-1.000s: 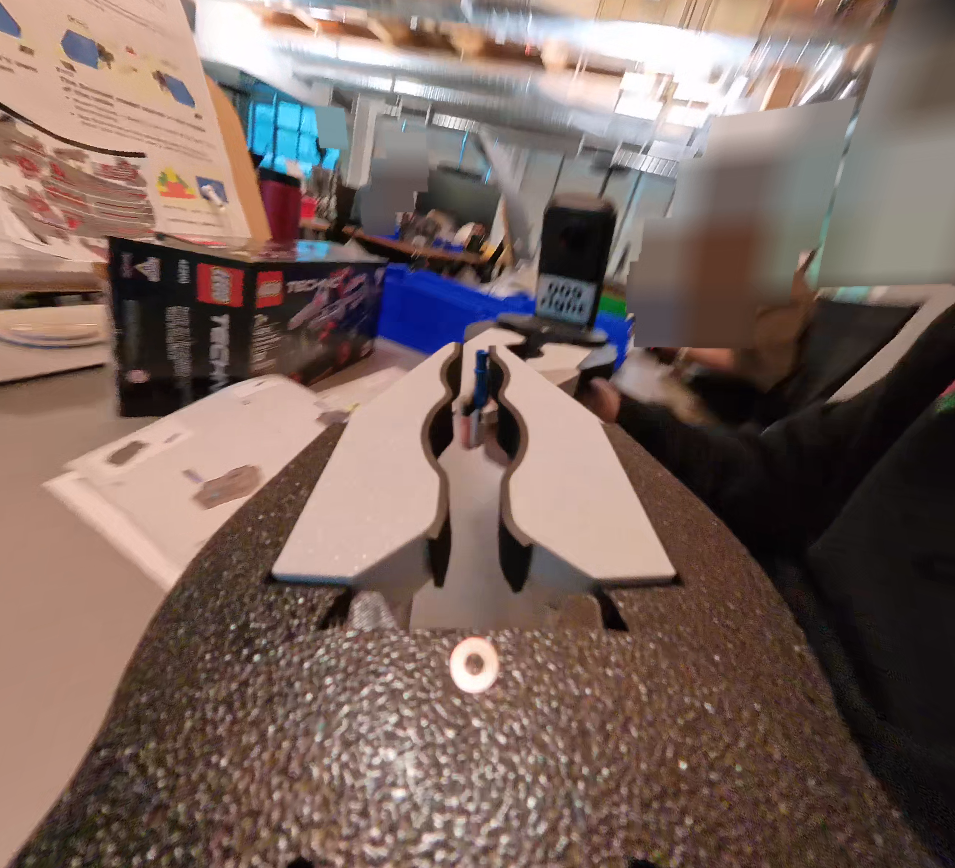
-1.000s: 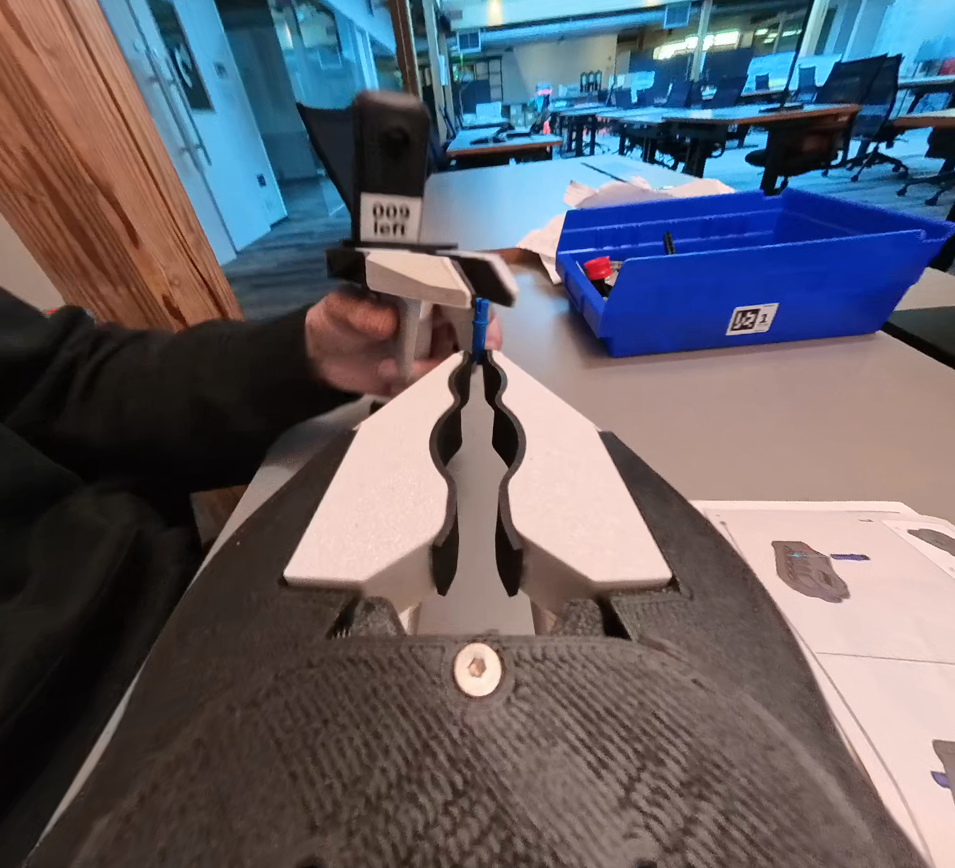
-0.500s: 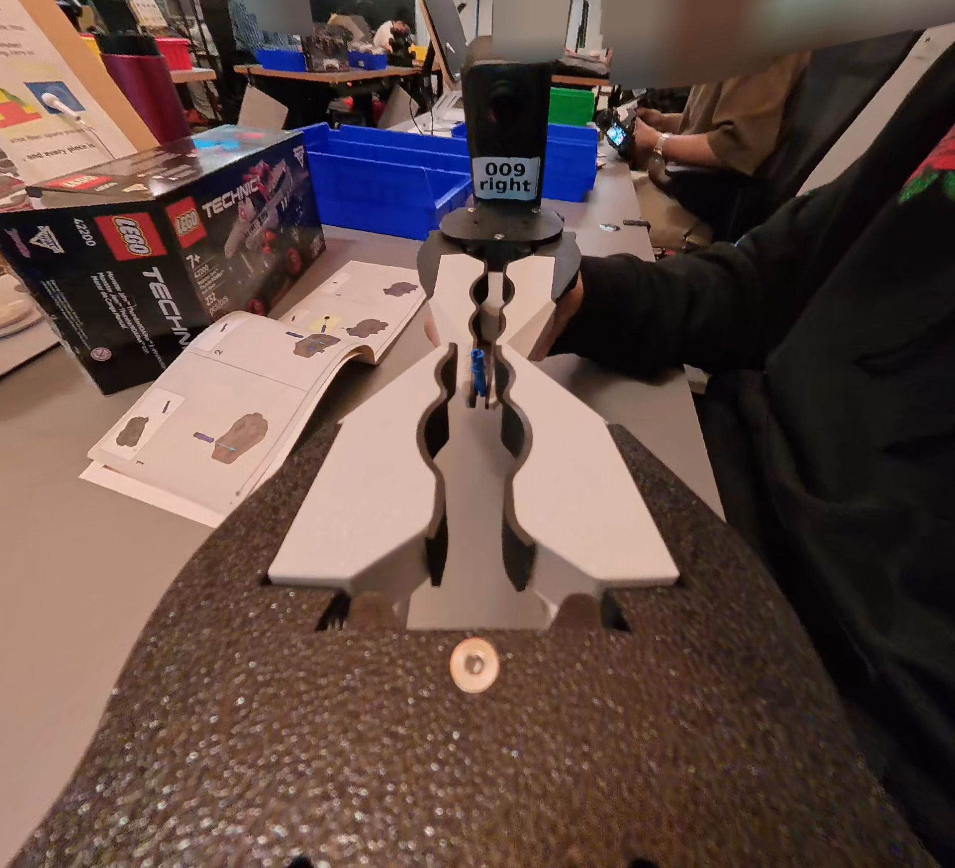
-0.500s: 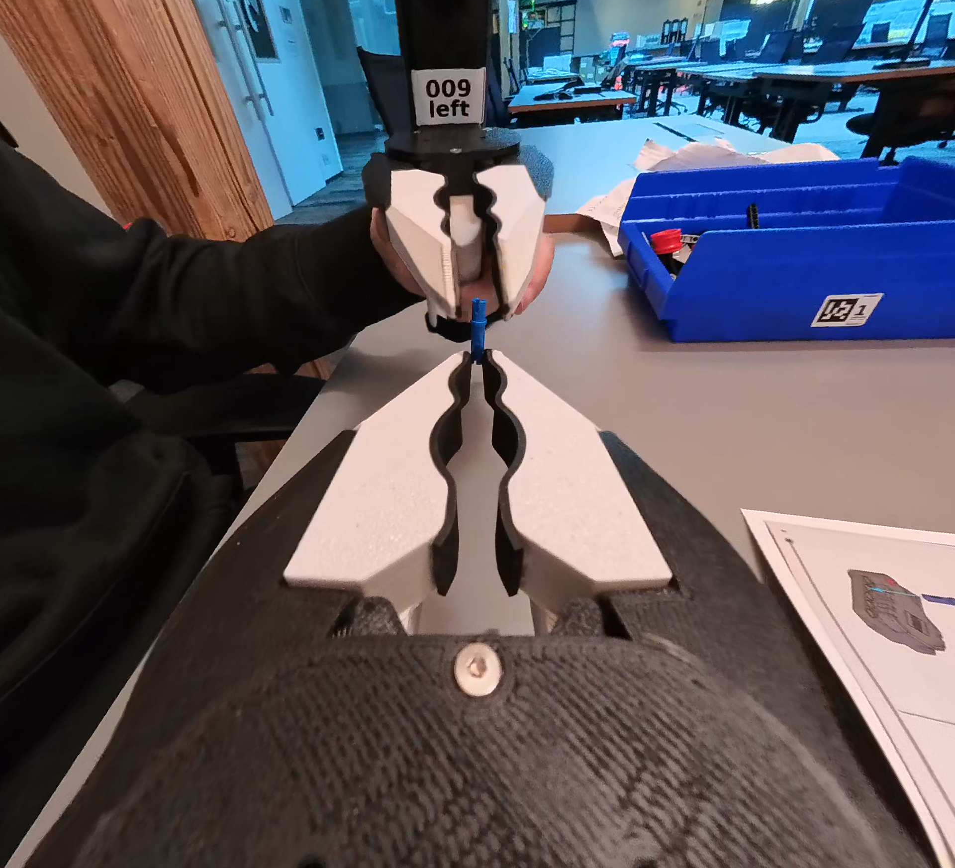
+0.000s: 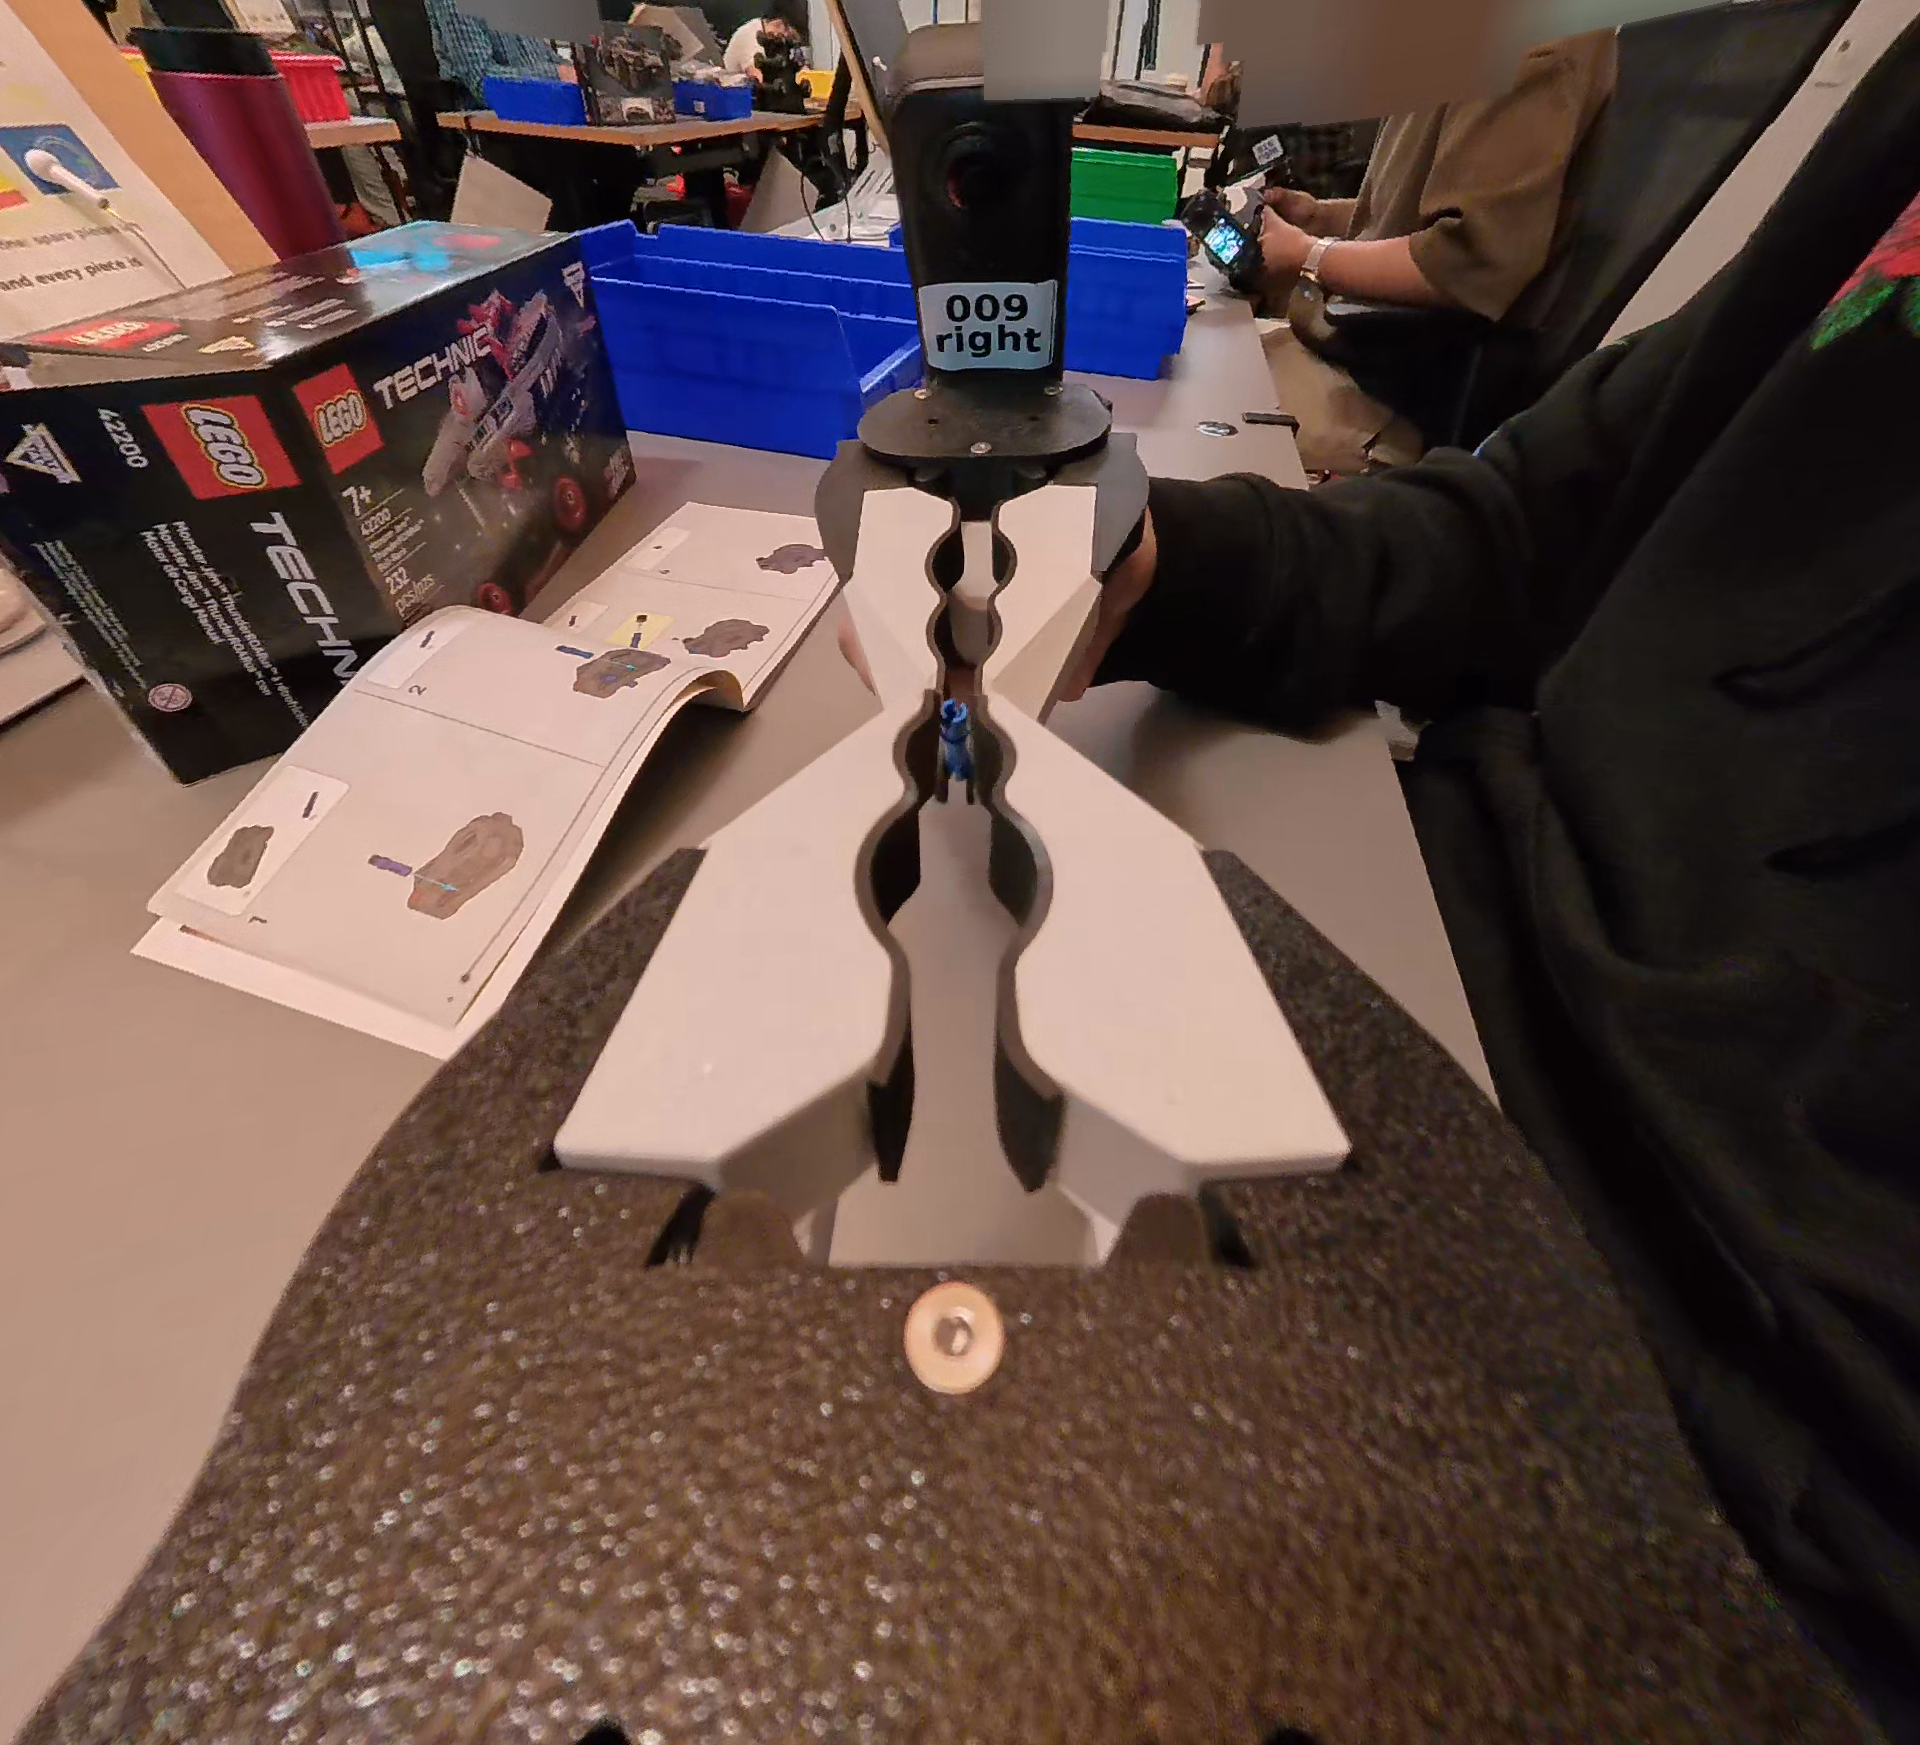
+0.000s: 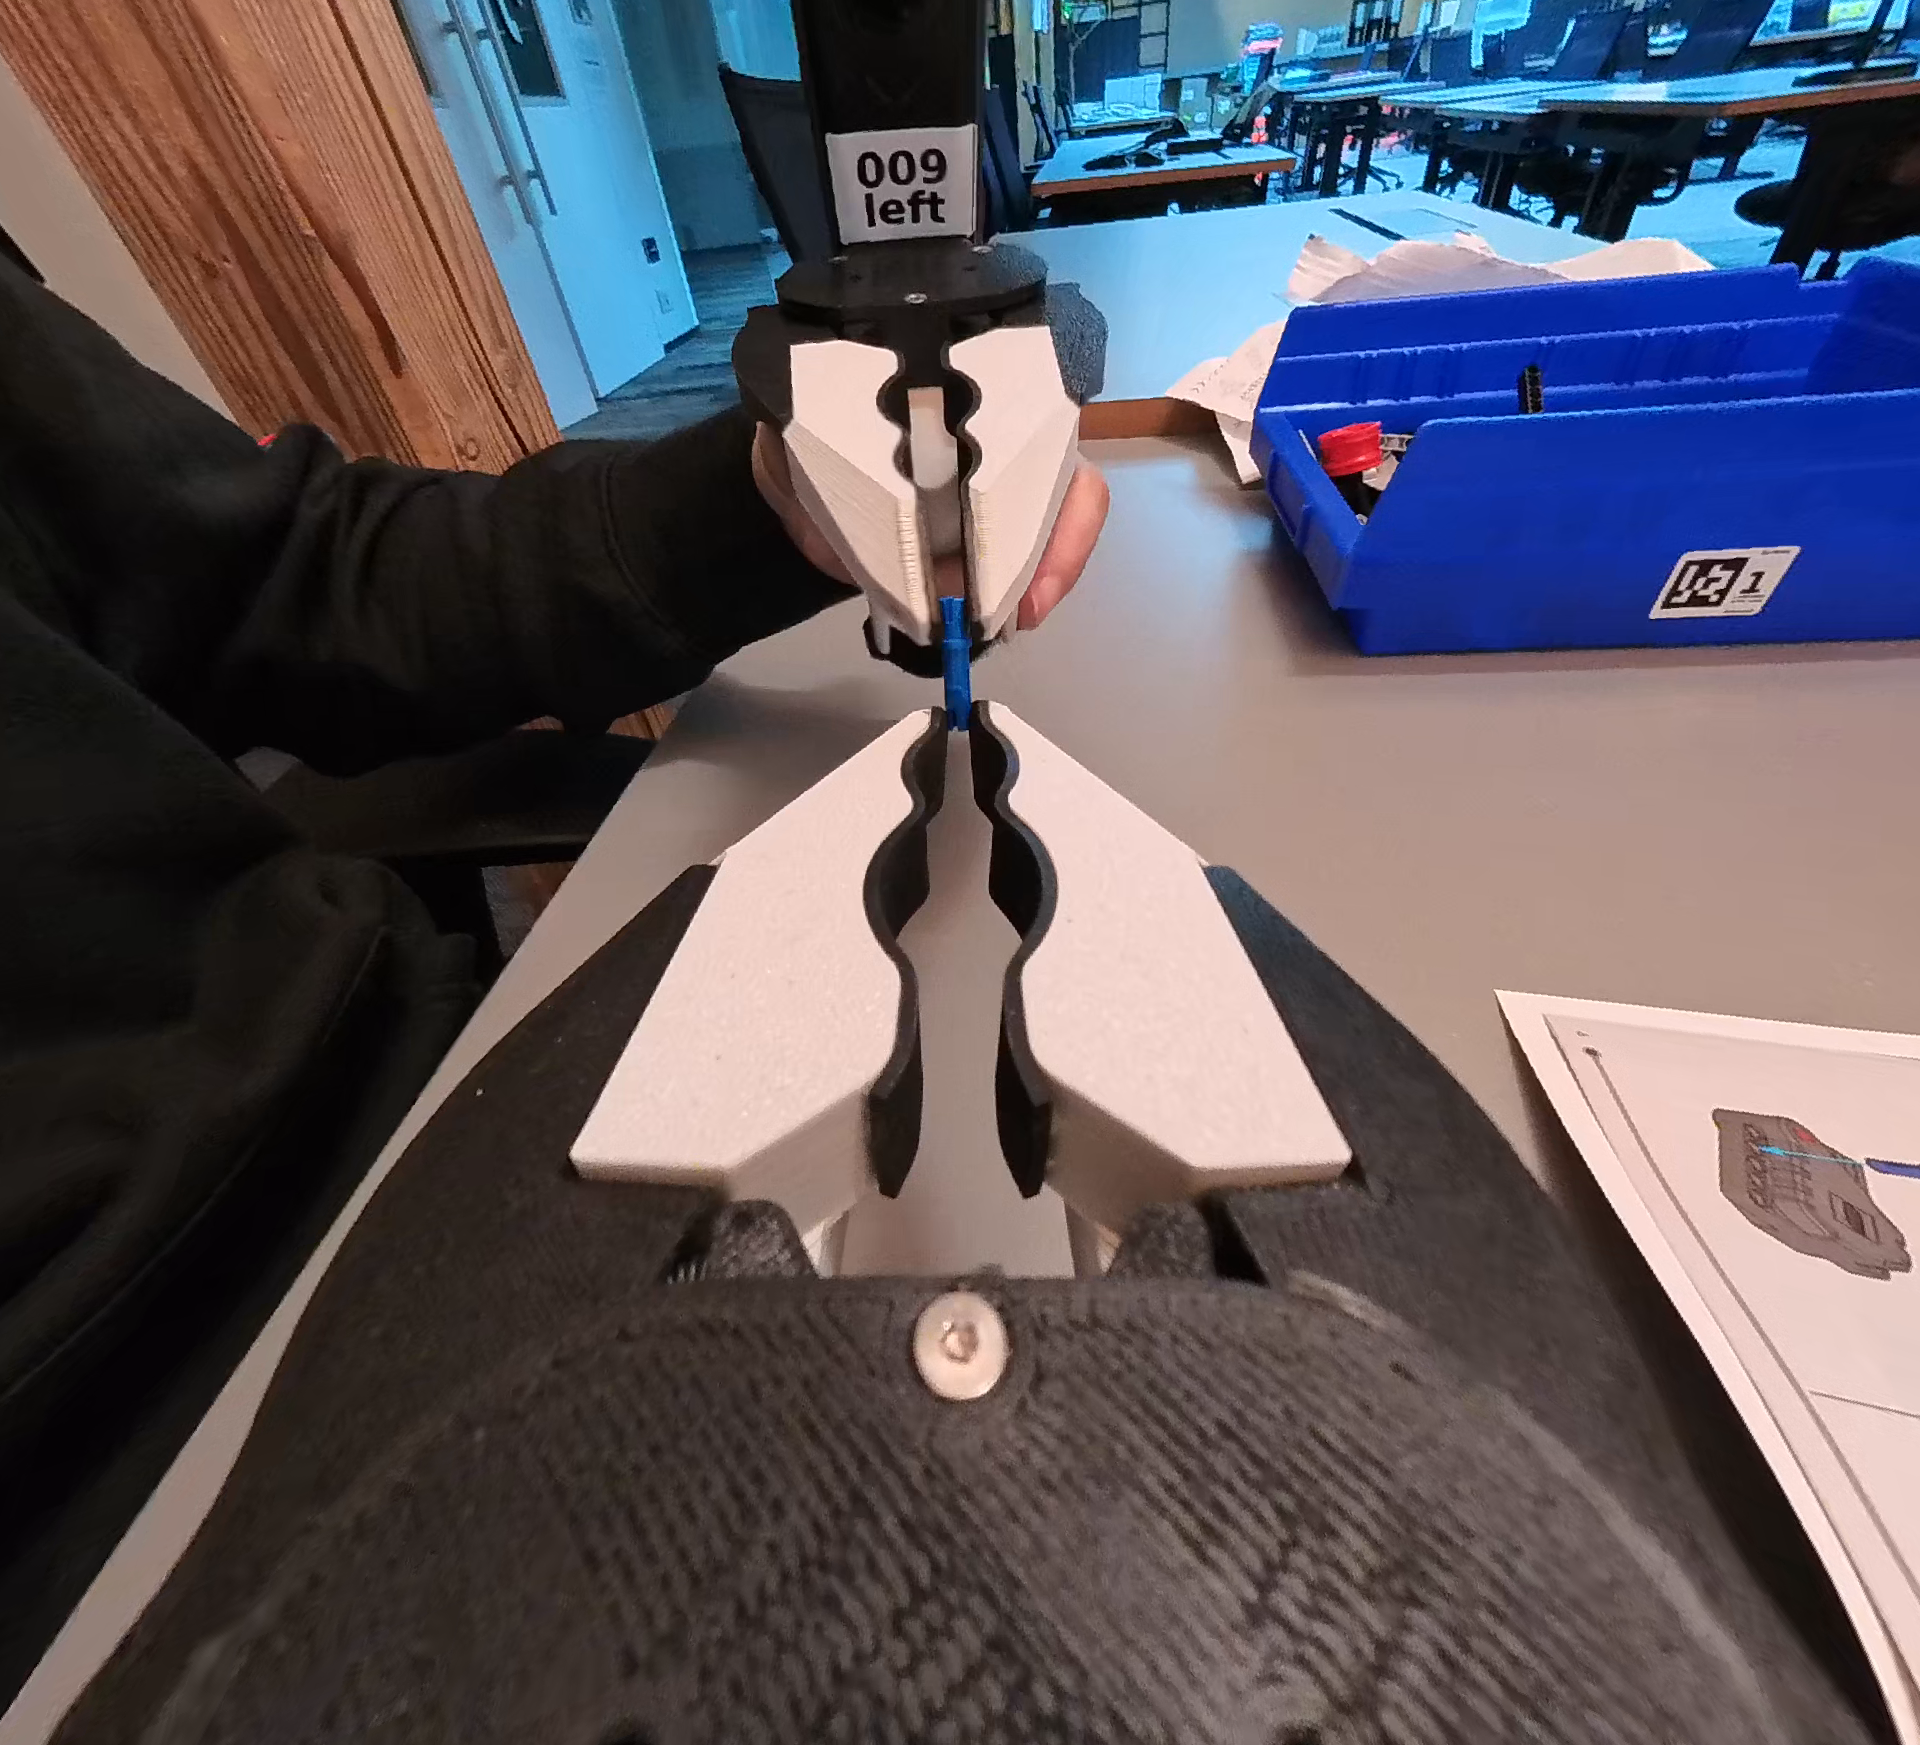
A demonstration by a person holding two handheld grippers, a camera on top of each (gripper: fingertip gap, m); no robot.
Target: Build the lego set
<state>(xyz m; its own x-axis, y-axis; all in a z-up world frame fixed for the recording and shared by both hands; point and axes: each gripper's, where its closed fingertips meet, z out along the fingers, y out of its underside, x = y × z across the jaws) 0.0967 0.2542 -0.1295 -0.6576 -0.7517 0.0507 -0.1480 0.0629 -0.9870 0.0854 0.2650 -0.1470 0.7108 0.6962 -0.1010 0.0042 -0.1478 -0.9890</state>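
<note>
My right gripper (image 6: 956, 721) is shut on the lower end of a small blue pin (image 6: 954, 661) and holds it upright above the grey table (image 6: 1351, 812). My left gripper (image 6: 948, 625) faces it tip to tip, and the pin's upper end sits between its fingertips. In the left wrist view the pin (image 5: 953, 745) shows in the narrow gap of my left gripper (image 5: 954, 708), with my right gripper (image 5: 961, 672) just beyond. The left jaws are nearly together, and I cannot tell whether they press on the pin.
A black Lego box (image 5: 312, 490) and an open instruction booklet (image 5: 468, 781) lie on the table; a booklet page also shows in the right wrist view (image 6: 1766, 1176). A blue bin (image 6: 1610, 511) holds loose parts. A wooden post (image 6: 260, 137) stands at the table's edge. Dark sleeves (image 5: 1455, 573) reach to both grippers. My left and right fingertips are right by each other.
The left gripper has swung from a tilted pose to face the right gripper head-on and has come closer. The pin has stayed in the right gripper's tips.
</note>
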